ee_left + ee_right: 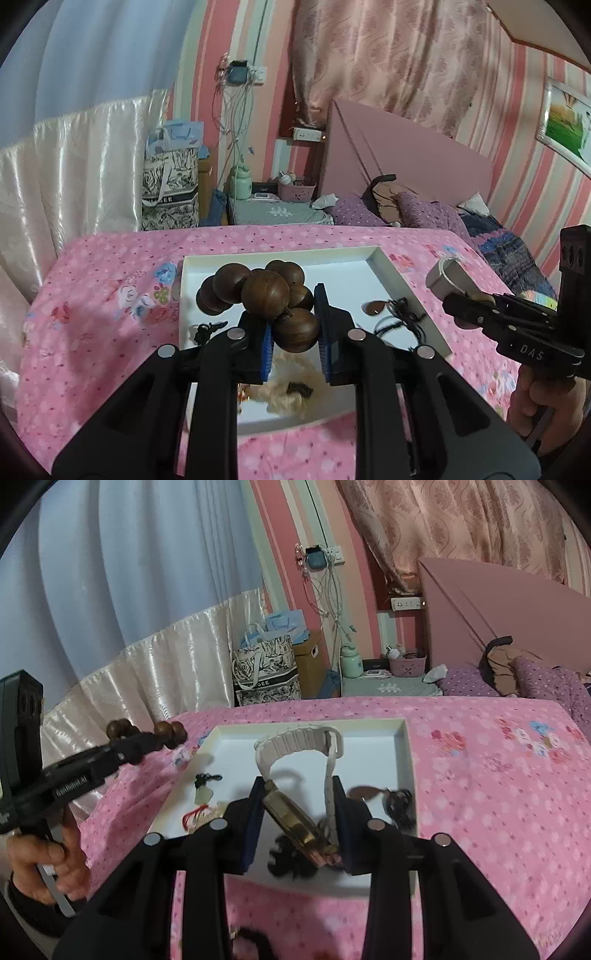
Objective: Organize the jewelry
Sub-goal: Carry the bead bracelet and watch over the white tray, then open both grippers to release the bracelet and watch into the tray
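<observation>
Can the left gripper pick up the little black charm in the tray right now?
Probably not yet. The left gripper already has its fingers closed on the wooden bead bracelet, so nothing else fits. The black charm lies uncovered on the white tray, so it could once the beads are put down.

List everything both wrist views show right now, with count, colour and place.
bead bracelet: one, dark brown wood, held above the tray
watch: one, gold case, pale strap, held above the tray
tray: one, white, on the bedspread
corded pendants: several, dark, lying in the tray; exact count unclear
bedspread: one, pink floral, under the tray
pillows: two, purple dotted, at the headboard
shopping bag: one, black and white, on the floor by the curtain
left gripper: black, blue pads, shut on the bead bracelet
right gripper: black, shut on the watch
hand: one, holding the left gripper's handle
</observation>
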The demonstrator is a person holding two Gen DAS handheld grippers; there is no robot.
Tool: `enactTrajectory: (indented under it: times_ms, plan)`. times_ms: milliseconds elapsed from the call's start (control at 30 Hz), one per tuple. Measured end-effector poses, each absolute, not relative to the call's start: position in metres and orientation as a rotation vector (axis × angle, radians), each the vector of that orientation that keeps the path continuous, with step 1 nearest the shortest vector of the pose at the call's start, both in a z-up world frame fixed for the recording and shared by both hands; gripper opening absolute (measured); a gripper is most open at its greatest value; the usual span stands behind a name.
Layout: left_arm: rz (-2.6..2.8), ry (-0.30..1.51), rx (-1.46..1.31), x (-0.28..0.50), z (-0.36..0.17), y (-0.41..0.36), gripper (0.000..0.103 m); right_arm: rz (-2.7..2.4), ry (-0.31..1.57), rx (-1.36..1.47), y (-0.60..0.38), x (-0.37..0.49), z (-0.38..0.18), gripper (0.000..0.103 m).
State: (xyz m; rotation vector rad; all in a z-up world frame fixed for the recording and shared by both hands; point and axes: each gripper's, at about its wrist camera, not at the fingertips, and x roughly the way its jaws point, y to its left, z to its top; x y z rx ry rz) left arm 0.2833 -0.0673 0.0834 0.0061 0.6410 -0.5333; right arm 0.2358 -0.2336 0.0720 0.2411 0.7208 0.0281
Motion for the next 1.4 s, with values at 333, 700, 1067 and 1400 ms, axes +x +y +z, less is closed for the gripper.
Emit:
enactTrajectory:
  times_ms: [333, 700, 1067, 1400]
  plan:
    - [-0.452, 0.717, 0.029, 0.328, 0.014, -0.087, 0.018, 0.037, 0.833, 0.215, -0.218, 0.303, 0.022, 0.035]
    - [-0.505, 0.841, 0.087, 0.345, -0.037, -0.115, 0.018, 0.024, 0.969, 0.141, -0.190, 0.328, -0.032, 0.035]
    - [-0.477, 0.892, 0.117, 0.346, -0.046, -0.118, 0.019, 0.022, 1.005, 0.131, -0.191, 0.331, -0.043, 0.038]
    - [-0.488, 0.890, -0.027, 0.344, -0.034, -0.090, 0.077, 0.019, 0.983, 0.157, -0.206, 0.324, -0.027, 0.058]
